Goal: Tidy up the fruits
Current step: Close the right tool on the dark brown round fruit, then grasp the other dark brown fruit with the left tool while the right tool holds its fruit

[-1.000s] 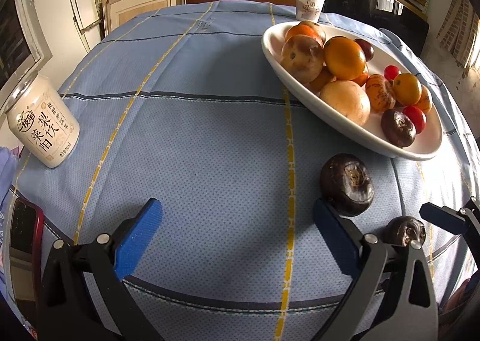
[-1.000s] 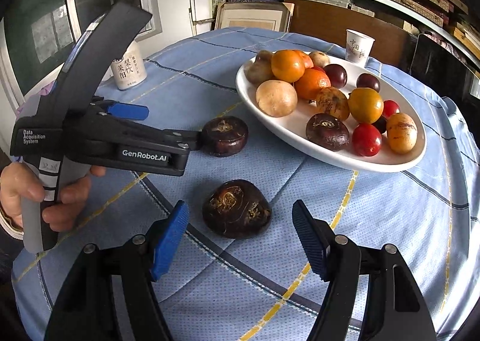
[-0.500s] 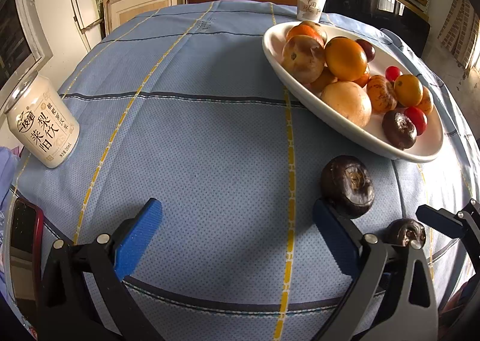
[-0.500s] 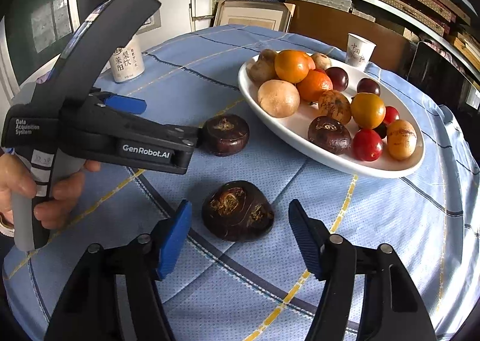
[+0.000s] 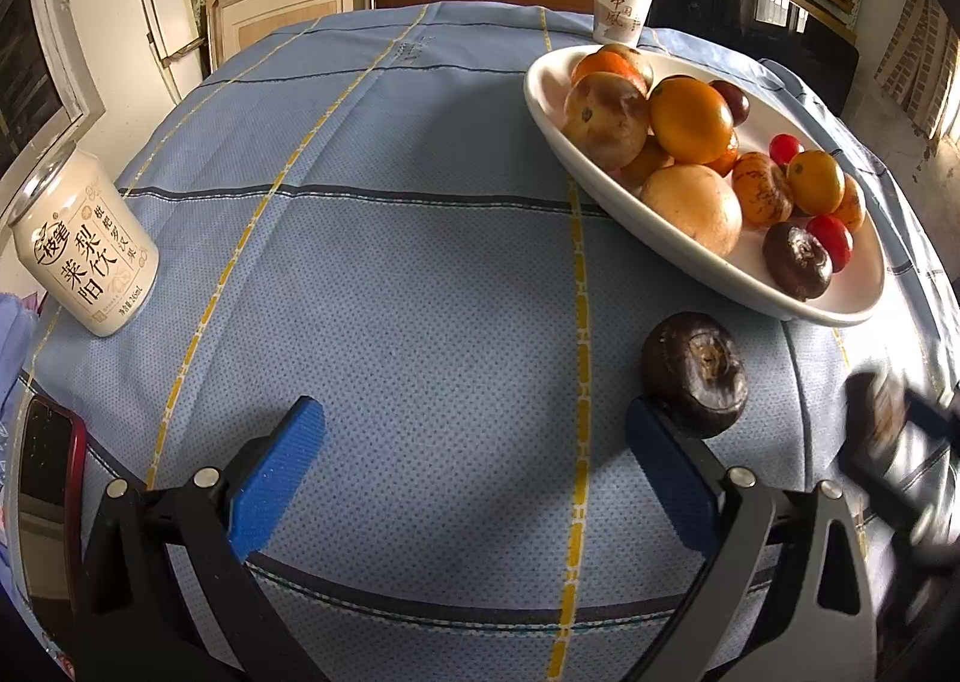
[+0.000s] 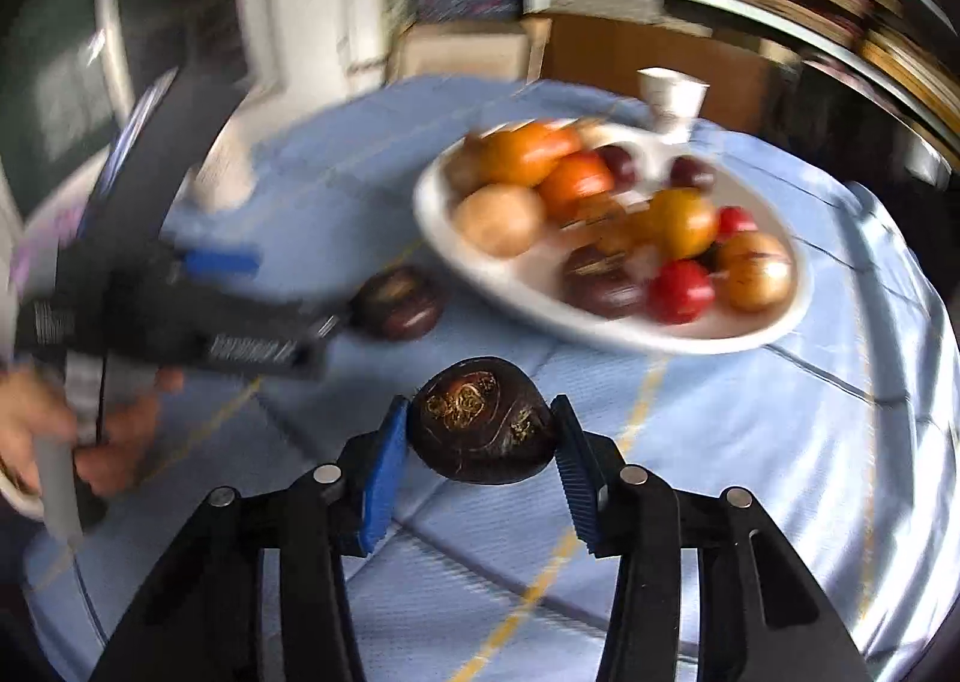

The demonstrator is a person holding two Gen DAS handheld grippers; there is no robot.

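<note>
Presently the right hand-held gripper (image 6: 478,442) has just closed, pads pinching a dark fruit (image 6: 480,430) near the surface's front edge, evidently for the white plate (image 6: 516,286). Left hand-held gripper (image 5: 474,472) gapes empty.

- A blue checked cloth covers the worktop (image 5: 420,274).
- On it: white fruit platter (image 5: 660,250), drink can (image 5: 84,256), paper cup (image 5: 621,7), dark water chestnut (image 5: 693,373).

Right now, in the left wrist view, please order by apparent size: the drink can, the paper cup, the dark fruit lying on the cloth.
1. drink can
2. dark fruit on the cloth
3. paper cup

The cup stands farthest from the camera, so its true rank is unsure.
</note>
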